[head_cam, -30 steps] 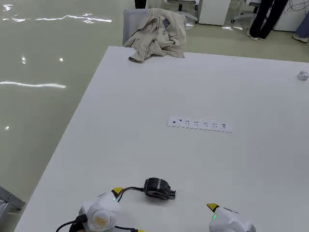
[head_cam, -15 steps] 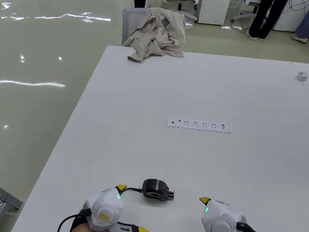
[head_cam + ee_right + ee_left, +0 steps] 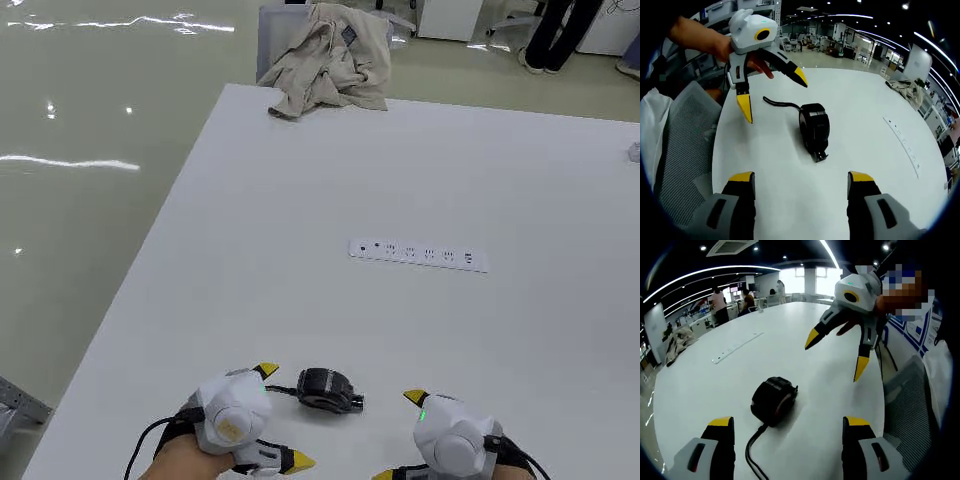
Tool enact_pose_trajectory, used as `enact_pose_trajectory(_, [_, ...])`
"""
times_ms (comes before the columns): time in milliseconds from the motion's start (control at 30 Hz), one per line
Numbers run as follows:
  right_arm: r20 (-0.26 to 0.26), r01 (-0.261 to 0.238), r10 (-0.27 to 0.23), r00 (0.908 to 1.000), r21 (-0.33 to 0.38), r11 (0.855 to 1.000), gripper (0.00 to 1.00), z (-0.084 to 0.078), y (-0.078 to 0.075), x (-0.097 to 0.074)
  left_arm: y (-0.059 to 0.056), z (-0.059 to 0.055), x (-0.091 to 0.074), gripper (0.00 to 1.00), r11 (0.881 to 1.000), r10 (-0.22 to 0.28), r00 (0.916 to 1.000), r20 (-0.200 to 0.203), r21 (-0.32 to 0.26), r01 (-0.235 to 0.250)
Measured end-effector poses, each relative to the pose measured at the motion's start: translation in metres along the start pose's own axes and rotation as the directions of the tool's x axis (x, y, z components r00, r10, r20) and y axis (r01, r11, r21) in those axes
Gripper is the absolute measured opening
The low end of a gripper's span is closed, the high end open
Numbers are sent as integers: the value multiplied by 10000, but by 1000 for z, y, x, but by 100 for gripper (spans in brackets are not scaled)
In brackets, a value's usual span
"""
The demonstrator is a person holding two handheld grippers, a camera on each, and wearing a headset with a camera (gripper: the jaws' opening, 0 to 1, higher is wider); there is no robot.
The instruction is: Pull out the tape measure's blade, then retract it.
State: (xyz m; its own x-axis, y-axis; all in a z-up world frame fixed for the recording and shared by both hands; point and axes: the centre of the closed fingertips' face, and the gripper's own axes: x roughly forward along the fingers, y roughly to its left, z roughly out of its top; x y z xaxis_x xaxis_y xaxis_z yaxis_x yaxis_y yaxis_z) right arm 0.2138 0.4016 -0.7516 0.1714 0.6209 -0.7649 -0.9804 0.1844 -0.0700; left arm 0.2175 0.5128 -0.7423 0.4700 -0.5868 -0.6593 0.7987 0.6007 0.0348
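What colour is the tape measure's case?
The tape measure is black; it shows clearest in the right gripper view.

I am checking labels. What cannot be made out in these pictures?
Head view: small object, cut off by the right edge.
Left gripper view: end of the tape measure cord, cut off by the bottom edge.
Head view: power strip markings, too small.

tape measure [image 3: 325, 387] black | left tool [image 3: 284, 415] white, yellow tips | table [image 3: 400, 170] white | jacket [image 3: 330, 55] beige
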Motion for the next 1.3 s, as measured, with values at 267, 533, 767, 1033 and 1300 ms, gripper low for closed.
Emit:
enact_pose_trajectory(267, [-220,-243,233,9995,-442,9987,73,-3,-11,19,5,5,12,83,9970,-375,9989,-267,673,392])
enact_pose_trajectory(533, [-325,-400,381,9987,-604,9974,68,-4,-21,32,9,7,23,80,9912,-701,9966,-423,1098,744])
enact_pose_trajectory(767, [-552,-684,643,9964,-766,9947,65,-8,-22,43,12,12,32,76,9816,-1020,9926,-658,1555,1112])
enact_pose_trajectory(1033, [-705,-885,820,9941,-960,9914,61,-7,-28,55,15,14,43,73,9662,-1354,9862,-956,2076,1528])
enact_pose_trajectory(1300, [-820,-1126,1037,9912,-1125,9873,57,-8,-33,66,15,14,52,70,9537,-1759,9771,-1193,2253,1992])
